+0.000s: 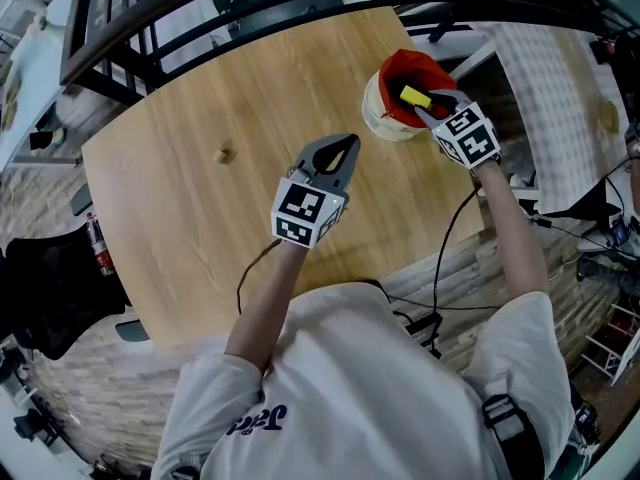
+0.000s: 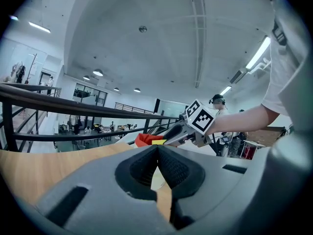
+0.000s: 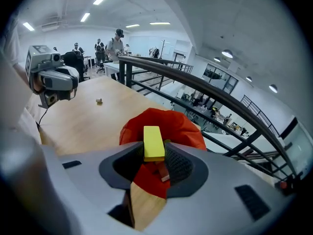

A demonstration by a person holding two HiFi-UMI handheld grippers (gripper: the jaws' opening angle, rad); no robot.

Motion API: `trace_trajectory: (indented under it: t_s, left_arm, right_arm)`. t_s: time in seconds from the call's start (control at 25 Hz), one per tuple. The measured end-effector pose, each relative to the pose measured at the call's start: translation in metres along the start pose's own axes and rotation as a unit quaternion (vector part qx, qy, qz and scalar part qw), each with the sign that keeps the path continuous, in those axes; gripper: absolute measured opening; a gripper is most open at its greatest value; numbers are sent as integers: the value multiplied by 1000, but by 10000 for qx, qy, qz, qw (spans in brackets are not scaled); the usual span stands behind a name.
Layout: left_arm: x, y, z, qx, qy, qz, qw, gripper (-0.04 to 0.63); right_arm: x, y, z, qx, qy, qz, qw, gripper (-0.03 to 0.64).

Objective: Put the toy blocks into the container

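Observation:
A yellow toy block is pinched between the jaws of my right gripper. It hangs over the mouth of the container, a cream tub with a red lining at the table's far right. Another block shows inside the red lining in the right gripper view. My left gripper hovers over the middle of the wooden table, jaws shut with nothing between them. In the left gripper view, the right gripper, yellow block and container appear ahead.
A small tan object lies on the table left of the left gripper. A dark railing runs past the table's far edge. A checked cloth lies to the right. Cables trail from both grippers toward the person.

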State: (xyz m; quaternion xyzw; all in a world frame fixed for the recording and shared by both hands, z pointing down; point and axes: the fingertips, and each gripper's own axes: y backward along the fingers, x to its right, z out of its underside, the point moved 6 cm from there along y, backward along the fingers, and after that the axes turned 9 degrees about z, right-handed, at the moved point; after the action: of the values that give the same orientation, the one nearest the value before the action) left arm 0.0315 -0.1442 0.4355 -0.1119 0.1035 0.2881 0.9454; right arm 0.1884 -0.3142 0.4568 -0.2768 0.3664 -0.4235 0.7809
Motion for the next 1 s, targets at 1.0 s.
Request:
trace_trajectory:
  t_s: [1.0]
  left_arm:
    - [-74,116,40,-54,519,-1371,9892,12]
  right_arm:
    - [-134,-24,-111,922,273,-1434,9850,140]
